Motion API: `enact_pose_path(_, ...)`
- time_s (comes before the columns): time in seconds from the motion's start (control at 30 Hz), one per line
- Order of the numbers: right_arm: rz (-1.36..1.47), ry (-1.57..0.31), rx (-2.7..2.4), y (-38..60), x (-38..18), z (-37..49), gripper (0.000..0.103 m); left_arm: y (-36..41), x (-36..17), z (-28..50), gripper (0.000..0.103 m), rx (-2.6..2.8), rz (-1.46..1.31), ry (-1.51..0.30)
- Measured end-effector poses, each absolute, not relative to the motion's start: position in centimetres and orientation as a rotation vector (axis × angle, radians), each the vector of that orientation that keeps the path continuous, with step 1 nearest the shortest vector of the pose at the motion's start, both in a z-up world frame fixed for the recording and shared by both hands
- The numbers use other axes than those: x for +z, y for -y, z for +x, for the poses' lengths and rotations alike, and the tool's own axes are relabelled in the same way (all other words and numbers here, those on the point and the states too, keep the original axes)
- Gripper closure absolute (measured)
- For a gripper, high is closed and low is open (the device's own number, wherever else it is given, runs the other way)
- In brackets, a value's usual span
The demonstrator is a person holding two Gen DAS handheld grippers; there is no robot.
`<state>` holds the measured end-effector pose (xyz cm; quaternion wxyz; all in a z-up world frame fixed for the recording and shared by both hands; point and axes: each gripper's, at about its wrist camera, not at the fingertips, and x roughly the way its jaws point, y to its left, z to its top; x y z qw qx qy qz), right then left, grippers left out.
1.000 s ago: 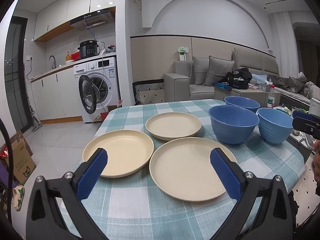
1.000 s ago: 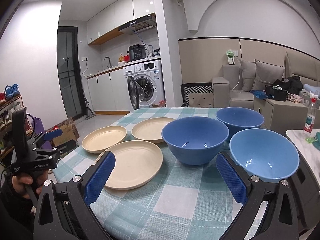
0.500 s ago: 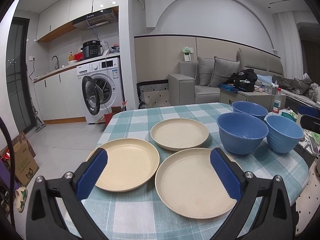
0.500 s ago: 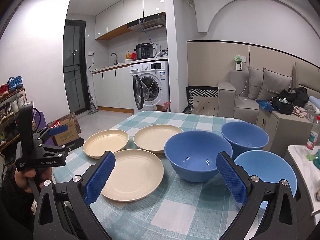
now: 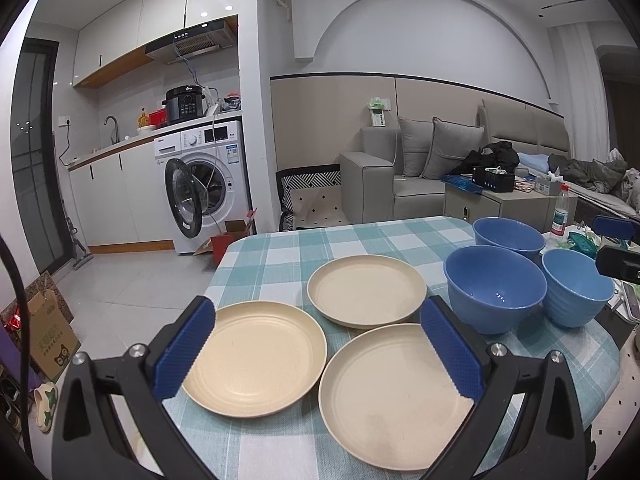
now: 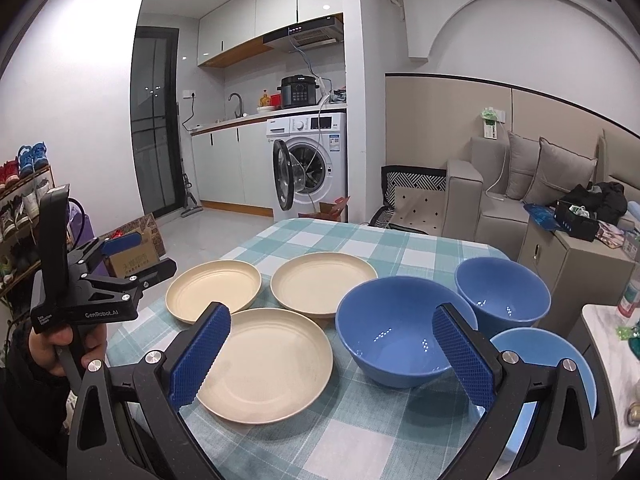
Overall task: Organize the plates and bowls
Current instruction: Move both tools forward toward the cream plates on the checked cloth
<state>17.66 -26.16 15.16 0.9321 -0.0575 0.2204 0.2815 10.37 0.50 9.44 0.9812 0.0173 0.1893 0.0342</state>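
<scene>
The left tool [image 5: 316, 354] gapes wide and empty at the frame's bottom, over two cream plates [image 5: 256, 358] with a third behind. The right tool [image 6: 332, 356] is equally wide and empty, above the near plate [image 6: 266, 364] and big blue bowl [image 6: 400, 340]. All three bowls crowd the surface's [image 6: 360, 246] right edge; checked cloth lies bare toward the top.

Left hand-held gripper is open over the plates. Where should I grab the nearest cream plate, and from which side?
Take the nearest cream plate by its raised rim at the near edge, coming in low from the front. It lies flat on the table, so only the thin lip gives the left hand-held gripper purchase.
</scene>
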Motion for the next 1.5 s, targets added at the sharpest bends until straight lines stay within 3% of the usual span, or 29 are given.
enact_pose_path(1.5,-0.166,-0.553,0.570,22.3,18.1,28.6,0.000,-3.2,10.7,18.6,0.000,0.118,0.028,-0.468)
